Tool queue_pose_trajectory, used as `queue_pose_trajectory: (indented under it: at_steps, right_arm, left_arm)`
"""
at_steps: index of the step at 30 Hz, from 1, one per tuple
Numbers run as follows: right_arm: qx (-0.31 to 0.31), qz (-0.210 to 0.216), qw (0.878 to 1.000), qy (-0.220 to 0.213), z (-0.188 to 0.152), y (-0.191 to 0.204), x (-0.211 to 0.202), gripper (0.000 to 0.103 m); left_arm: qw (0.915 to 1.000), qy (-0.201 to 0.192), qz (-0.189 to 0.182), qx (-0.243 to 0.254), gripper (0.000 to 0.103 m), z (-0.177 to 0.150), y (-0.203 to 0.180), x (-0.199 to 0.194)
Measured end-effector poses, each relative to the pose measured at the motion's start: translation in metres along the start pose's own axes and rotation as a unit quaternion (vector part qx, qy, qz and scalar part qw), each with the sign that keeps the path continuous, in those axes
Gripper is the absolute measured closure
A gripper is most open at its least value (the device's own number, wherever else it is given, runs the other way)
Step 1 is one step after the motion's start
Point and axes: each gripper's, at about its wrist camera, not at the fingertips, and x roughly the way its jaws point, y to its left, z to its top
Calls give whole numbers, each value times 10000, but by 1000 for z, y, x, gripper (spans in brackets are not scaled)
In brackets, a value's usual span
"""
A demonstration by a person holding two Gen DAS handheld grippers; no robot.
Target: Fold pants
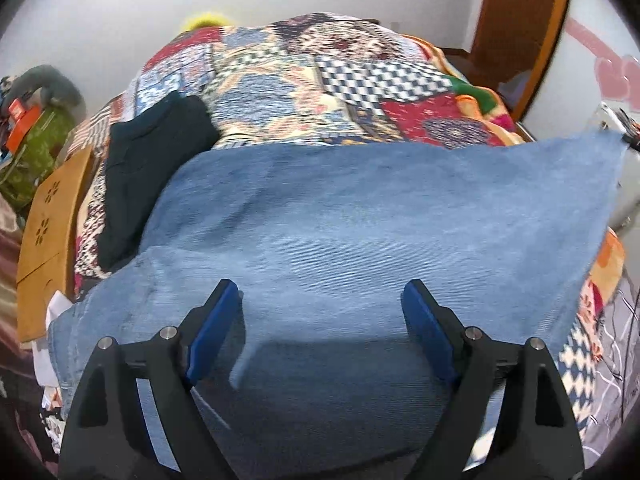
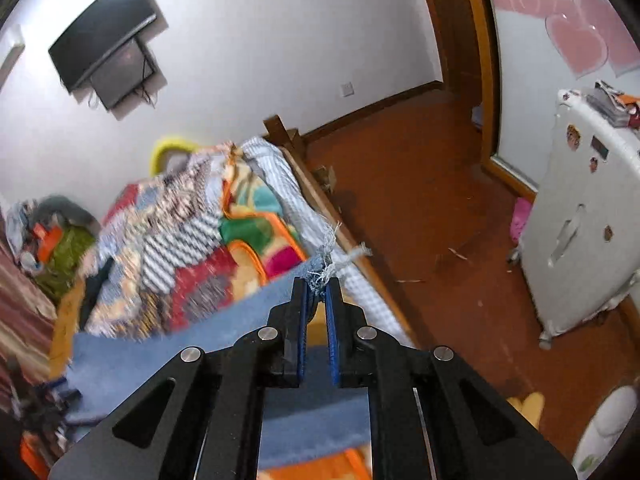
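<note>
Blue denim pants (image 1: 340,232) lie spread over the patchwork quilt (image 1: 304,76) on the bed. My left gripper (image 1: 320,300) is open, its blue-padded fingers apart just above the denim and holding nothing. My right gripper (image 2: 318,286) is shut on the frayed hem of the pants (image 2: 324,264) and holds that corner lifted above the bed's right side; the cloth (image 2: 168,344) stretches away down to the left. That lifted corner shows at the far right in the left wrist view (image 1: 608,136).
A dark folded garment (image 1: 152,152) lies on the quilt left of the pants. A wooden board (image 1: 48,224) and a clutter pile (image 1: 28,132) stand at the left. Right of the bed are the red floor (image 2: 432,208), a white fridge (image 2: 576,224) and a door frame (image 2: 472,40).
</note>
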Motion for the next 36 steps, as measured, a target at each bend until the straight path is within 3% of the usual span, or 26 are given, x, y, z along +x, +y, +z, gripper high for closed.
queue_pose_trajectory:
  at_steps: [9,14,17,20,26,32,36]
  right_arm:
    - [206,-520,9874,1482,-92,-45,79,95]
    - [-273,-1115,9840,1360,-80,-22,68,90]
    - [-729,-1166,9843,1103,-61,6,50,84]
    - [-1249,-817,9861,727,-44,56,33,70]
    - [-2122,273,9763,324,-32,170,28,65]
    - [-2879,1578,9430,550,-49,301,59,62]
    - [-3320,1999,9187,760,-73,363,84,62]
  left_arm:
    - [9996,-134,132,-216,19,-2,-3,-7]
    - [9958,-504,385,-664,19,2,34,-28]
    - [9904,-730,556,-1035,18,2,69,-43]
    - [9834,-886,821,-1352,18,-1,110,-55]
    - [9673,-916,1460,-1861,18,-21,200,-69]
    - [9566,-600,1877,-2147,18,-50,278,-58]
    - [9517,-286,1855,-2430,18,-72,317,-37]
